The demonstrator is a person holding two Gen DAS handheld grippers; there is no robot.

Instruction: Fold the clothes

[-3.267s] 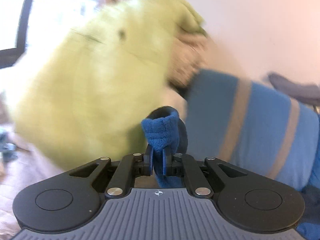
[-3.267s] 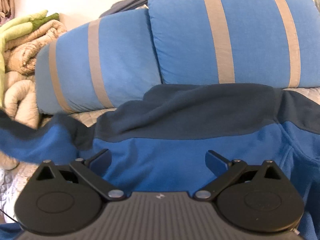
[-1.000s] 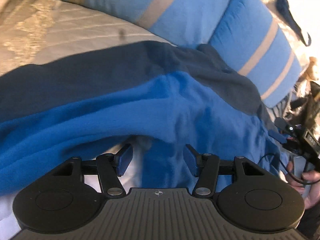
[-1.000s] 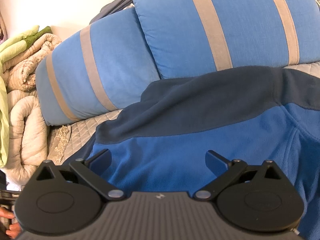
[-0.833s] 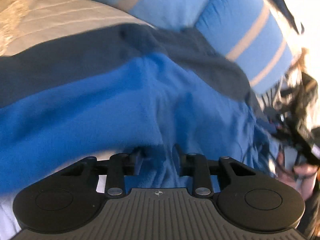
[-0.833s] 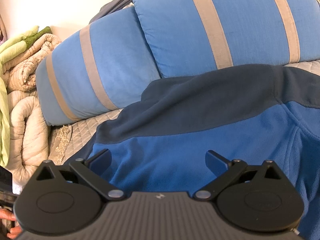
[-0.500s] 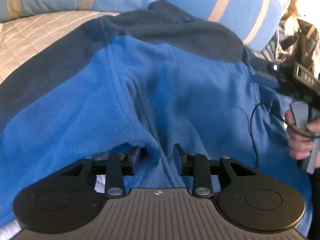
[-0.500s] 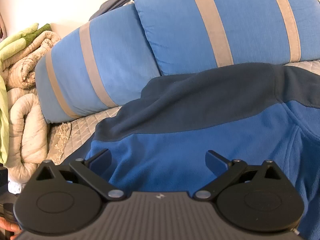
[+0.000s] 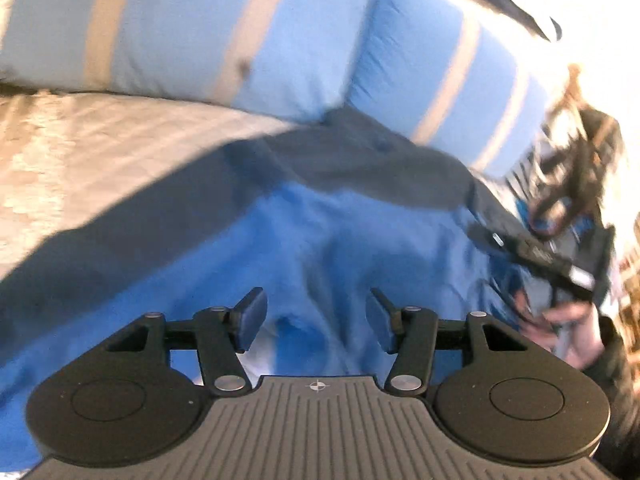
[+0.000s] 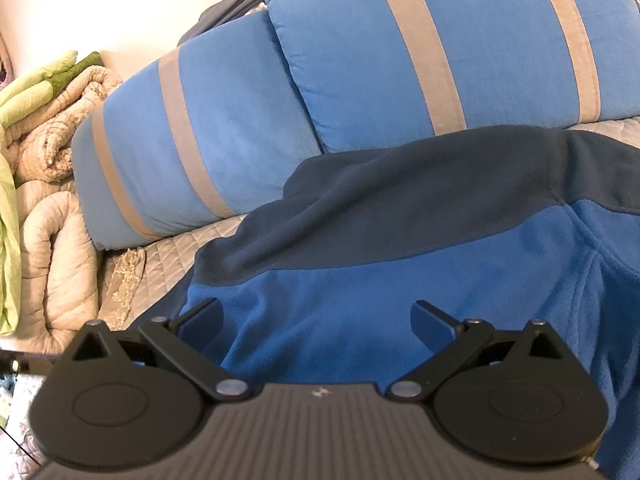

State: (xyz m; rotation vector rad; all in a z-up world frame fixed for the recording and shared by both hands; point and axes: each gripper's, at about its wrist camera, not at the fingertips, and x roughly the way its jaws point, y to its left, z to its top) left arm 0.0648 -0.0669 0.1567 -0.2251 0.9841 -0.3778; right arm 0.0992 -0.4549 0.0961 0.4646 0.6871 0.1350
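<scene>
Left gripper (image 9: 316, 320) risen off blue fleece (image 9: 360, 256), jaws opening, nothing pinched; right gripper (image 10: 316, 320) unmoved, spread, lower centre.

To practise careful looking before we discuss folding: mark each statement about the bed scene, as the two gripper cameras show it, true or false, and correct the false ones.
1. The fleece top is two shades of blue. True.
2. The right gripper is clamped on the fleece. False: its jaws stand wide apart, gripping nothing.
3. Two blue pillows with beige stripes lie behind the fleece. True.
4. The fleece is neatly folded into a square. False: it lies spread out and rumpled on the quilted bedcover.
5. The left gripper is shut tight. False: its jaws are opening, with cloth beneath but unpinched.
</scene>
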